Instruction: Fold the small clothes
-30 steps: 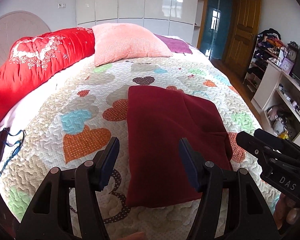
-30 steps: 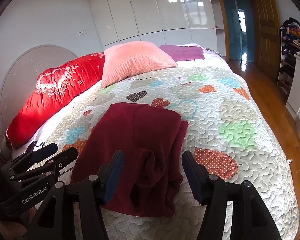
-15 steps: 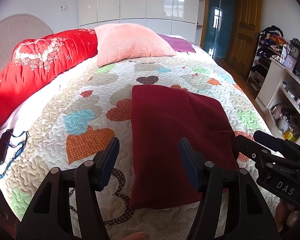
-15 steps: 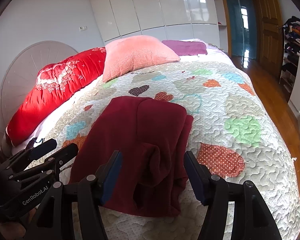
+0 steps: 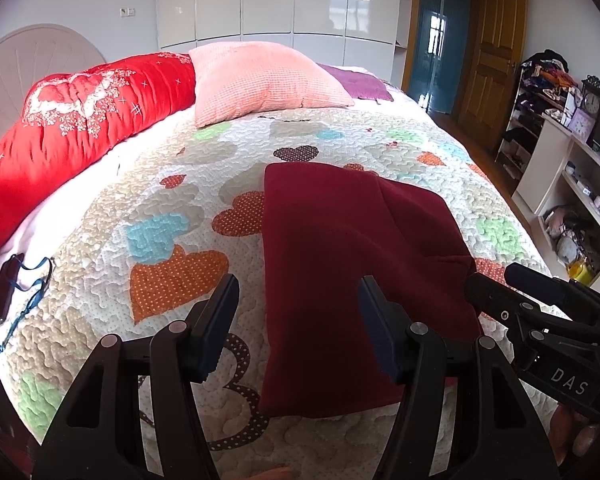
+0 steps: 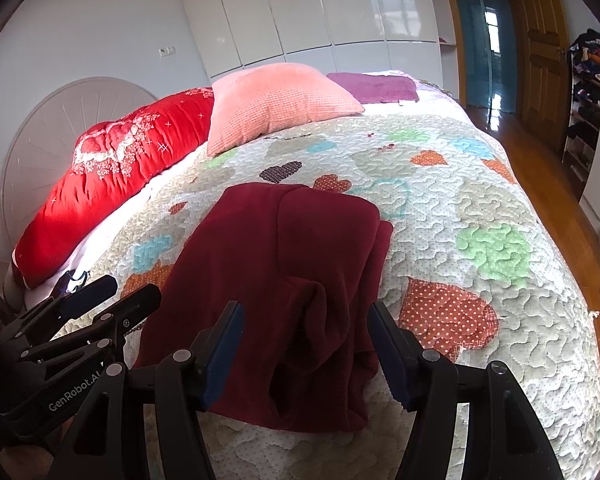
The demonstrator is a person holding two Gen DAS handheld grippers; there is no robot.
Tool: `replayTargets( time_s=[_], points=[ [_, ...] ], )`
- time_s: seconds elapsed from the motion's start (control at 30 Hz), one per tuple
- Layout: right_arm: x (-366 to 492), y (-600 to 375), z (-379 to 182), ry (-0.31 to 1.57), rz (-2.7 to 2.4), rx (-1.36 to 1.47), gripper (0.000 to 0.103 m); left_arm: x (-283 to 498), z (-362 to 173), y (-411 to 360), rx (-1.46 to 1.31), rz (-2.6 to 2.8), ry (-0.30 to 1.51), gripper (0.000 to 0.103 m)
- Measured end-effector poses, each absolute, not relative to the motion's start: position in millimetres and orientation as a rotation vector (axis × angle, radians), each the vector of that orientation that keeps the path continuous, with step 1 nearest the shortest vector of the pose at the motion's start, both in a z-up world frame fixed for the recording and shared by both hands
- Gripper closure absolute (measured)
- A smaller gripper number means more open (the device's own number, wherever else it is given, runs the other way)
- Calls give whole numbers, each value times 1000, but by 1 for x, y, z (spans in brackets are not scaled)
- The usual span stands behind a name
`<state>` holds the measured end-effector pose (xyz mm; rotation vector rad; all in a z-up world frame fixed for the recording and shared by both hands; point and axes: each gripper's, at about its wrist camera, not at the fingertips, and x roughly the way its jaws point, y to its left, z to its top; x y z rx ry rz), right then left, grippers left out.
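— Where's the garment?

— The dark red garment [image 5: 352,280] lies partly folded on the bed quilt [image 5: 172,240], near its front edge. I have the left hand-held gripper [image 5: 296,328] and right hand-held gripper [image 6: 304,356] poised over it, jaws apart, gripping nothing.

— Which step?

— Between folds, I'd say (the right side looks bunched [image 6: 320,320]). Next I'd need to pinch that rumpled edge and lay it flat.

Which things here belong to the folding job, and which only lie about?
Job:
- dark red garment
- left gripper, open
- right gripper, open

Lying about:
- pink pillow
- red duvet
- purple cloth
- black phone
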<state>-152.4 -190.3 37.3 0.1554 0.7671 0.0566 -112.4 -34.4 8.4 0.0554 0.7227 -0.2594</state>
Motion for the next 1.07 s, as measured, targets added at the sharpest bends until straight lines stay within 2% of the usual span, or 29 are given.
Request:
replayTargets(
  time_s=[1.07],
  points=[
    [-143, -191, 25, 812, 65, 149, 41, -99, 4, -16, 24, -250, 728, 42]
  ],
)
